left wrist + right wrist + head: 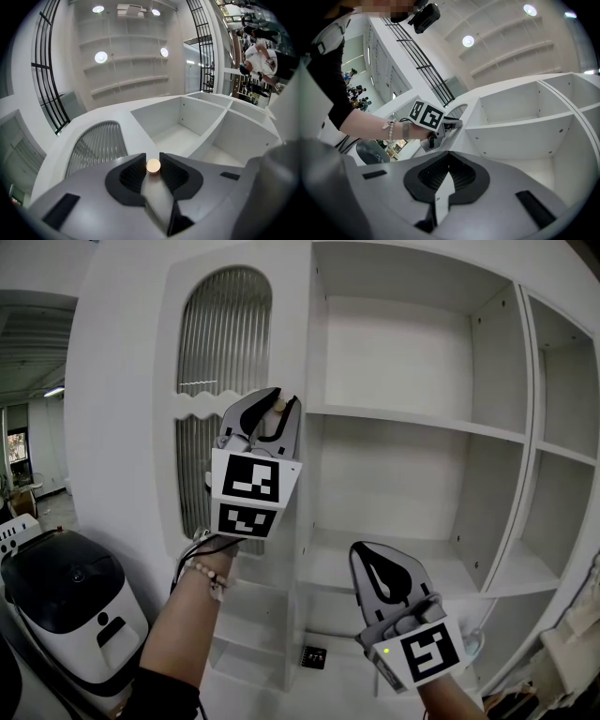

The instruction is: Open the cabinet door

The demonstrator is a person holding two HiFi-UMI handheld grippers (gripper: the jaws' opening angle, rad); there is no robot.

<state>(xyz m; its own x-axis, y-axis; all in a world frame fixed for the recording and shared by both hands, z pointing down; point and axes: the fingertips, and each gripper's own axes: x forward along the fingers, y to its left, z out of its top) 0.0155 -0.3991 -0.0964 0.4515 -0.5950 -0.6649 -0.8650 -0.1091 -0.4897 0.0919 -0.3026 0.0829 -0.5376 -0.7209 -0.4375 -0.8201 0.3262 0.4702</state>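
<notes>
The white cabinet door (225, 343) has an arched ribbed-glass panel and stands left of the open shelves (412, 418). It looks level with the cabinet front. Its small round wooden knob (278, 405) sits near the door's right edge. My left gripper (281, 396) is raised to it, and its two black pads press the knob (153, 165) from both sides. Lower right, my right gripper (382, 570) hangs in front of the shelves with its tips together and nothing in them. In the right gripper view, the left gripper (457, 123) shows at the door's edge.
A white appliance with a black lid (66, 596) stands at the lower left. Shelf boards and upright dividers (525, 427) fill the right. A small dark socket (314, 656) sits low in the cabinet. People (262, 51) stand far off in the left gripper view.
</notes>
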